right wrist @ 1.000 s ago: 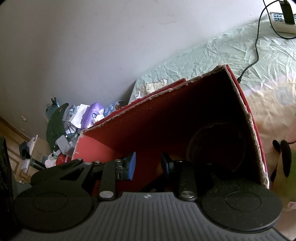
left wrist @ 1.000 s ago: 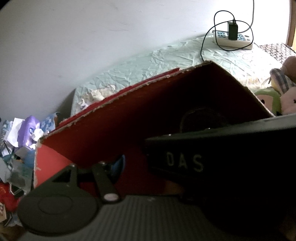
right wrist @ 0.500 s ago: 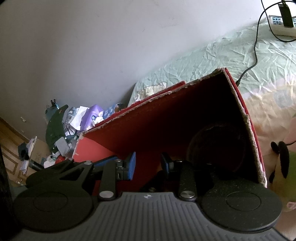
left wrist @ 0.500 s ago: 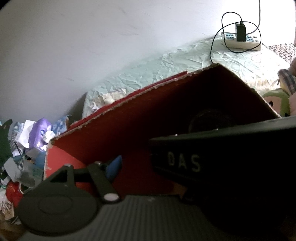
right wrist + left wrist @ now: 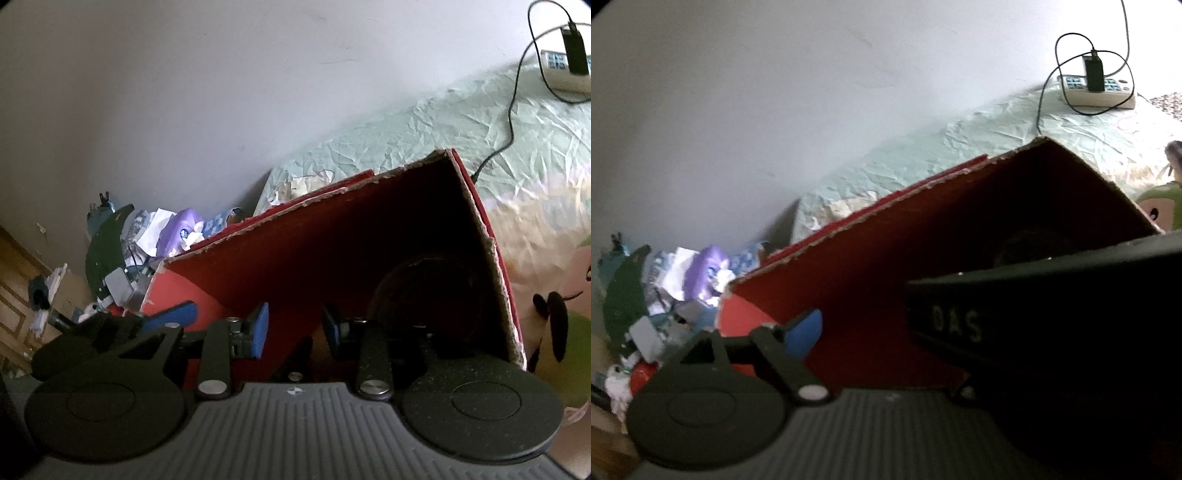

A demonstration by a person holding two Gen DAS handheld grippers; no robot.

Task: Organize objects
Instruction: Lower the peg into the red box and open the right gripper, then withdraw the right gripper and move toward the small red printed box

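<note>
Right tool (image 5: 293,328) up close, its two blue-padded fingers standing apart with nothing between them, reaching into the open mouth of the red cardboard box (image 5: 332,258). The box sits directly in front of both tools, tipped so its inside faces the cameras. In the left wrist view only one finger (image 5: 803,330) of the left tool shows, blue tip at the box's near left corner; a black body printed "DAS" (image 5: 1052,317) covers the other side, so I cannot tell whether that tool is apart or together. Inside the box it is dark: a round dark shape (image 5: 428,291) lies against the far right wall, too dim to identify. The box rests on a bed with a crumpled pale green sheet (image 5: 424,129). To the right, just beside the box, a green and pink plush toy (image 5: 565,325). Left of the box, by the wall, a heap of clutter (image 5: 147,240) with purple packaging. Farthest back on the bed, a white power strip (image 5: 1097,92) with a black charger plugged in and its cable looping.
</note>
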